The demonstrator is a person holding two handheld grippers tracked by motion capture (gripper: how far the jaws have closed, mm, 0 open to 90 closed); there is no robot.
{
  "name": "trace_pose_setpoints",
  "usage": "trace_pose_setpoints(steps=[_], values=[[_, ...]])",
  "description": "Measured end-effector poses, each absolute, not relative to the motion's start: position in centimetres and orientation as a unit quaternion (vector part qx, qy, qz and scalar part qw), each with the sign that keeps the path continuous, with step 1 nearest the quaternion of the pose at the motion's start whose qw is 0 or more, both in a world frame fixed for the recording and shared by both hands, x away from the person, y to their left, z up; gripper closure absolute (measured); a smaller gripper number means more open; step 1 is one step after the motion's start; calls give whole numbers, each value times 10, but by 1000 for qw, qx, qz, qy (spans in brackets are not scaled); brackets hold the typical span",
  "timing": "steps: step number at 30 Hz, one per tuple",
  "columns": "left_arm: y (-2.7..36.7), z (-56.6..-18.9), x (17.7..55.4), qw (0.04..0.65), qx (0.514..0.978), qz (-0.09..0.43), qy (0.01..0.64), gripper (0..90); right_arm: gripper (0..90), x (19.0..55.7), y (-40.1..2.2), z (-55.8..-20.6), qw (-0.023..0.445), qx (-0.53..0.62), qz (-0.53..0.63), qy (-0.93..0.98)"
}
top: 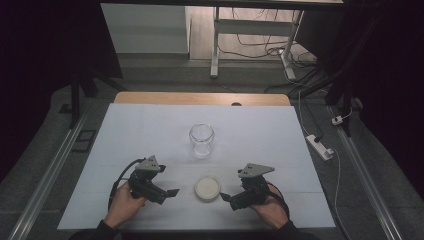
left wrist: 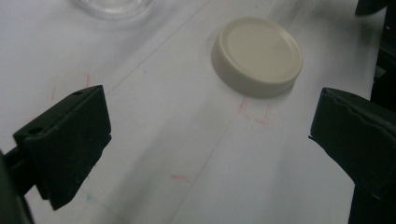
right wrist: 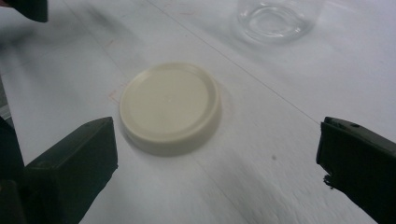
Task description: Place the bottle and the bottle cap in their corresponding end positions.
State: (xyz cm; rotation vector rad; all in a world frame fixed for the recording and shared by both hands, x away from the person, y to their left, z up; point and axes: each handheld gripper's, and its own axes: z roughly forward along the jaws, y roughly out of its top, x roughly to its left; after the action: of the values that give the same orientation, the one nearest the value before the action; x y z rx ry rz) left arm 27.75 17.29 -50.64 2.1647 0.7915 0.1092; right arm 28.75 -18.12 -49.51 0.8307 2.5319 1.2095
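Both claws, left (top: 172, 192) and right (top: 224, 196), spread wide, flanking lid (top: 207, 187), holding nothing; probably aimed for pickup. Open jar (top: 201, 140) upright behind lid, awaiting closing.

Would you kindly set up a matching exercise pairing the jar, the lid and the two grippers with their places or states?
Things:
1. jar
2. lid
3. left gripper
4. right gripper

Places or states:
A. flat on the table between the grippers
B. open, right of the lid in the high view
C. upright, uncapped, beyond the lid
D. open, left of the lid in the high view

Pairs: 1-C, 2-A, 3-D, 4-B
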Motion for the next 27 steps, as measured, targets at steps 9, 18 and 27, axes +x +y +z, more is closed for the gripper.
trace_pose_setpoints(steps=[9,18,27], values=[[189,-511,262,384,858,48,337,0,0,283,-202,-496,124,308,392,858],[209,-513,246,380,848,58,366,0,0,277,-217,-497,132,328,378,856],[227,-514,231,386,834,64,389,0,0,271,-231,-498,139,345,373,850]])
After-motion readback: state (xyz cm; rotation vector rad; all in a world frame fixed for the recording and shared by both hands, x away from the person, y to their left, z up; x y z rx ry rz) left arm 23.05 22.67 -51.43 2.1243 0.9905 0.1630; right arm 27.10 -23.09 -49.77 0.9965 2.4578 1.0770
